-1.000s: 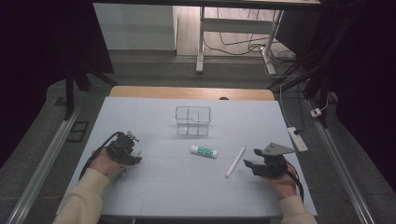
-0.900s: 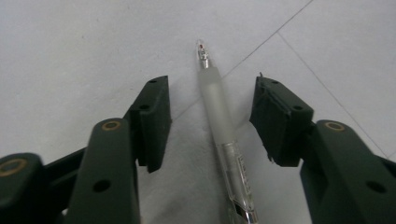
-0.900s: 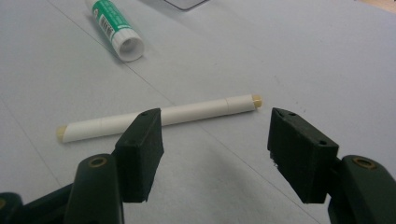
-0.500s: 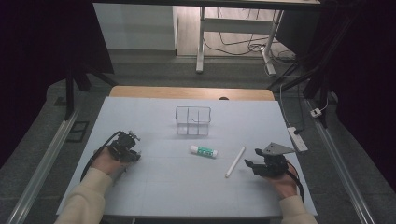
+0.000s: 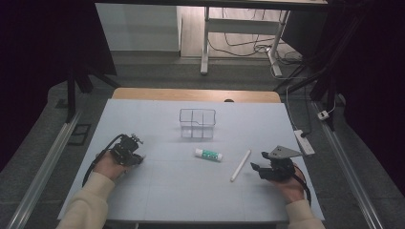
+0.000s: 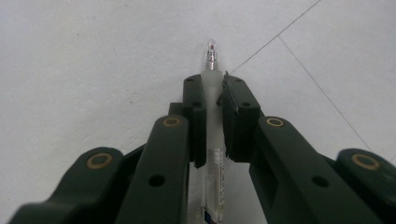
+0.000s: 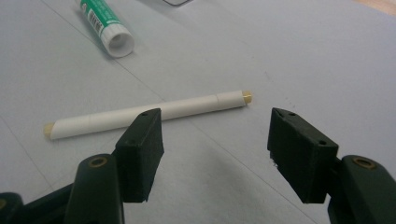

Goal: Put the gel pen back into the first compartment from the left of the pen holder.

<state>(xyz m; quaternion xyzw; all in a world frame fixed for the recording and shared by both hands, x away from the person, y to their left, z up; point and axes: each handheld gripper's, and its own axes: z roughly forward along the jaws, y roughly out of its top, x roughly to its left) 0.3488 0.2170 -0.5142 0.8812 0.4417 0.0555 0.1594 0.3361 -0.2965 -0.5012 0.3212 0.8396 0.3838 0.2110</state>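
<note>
Left hand-held gripper (image 6: 214, 116) has just clamped onto a clear pen (image 6: 212, 140) low over the table (image 5: 157, 191), right hand-held gripper (image 7: 212, 149) gaping, and that slick barrel could slide out on the lift.

The wire organiser (image 5: 197, 123) stands on the bench (image 5: 157, 195), toward its far middle. Nearer than the organiser, slightly to its right, lies the glue stick (image 5: 208, 154). The marker (image 5: 240, 165) lies right of the glue stick. The left gripper (image 5: 129, 153), with a pen (image 6: 212, 116) between its jaws, sits well left of the organiser; the right gripper (image 5: 260, 168) sits just right of the marker.
</note>
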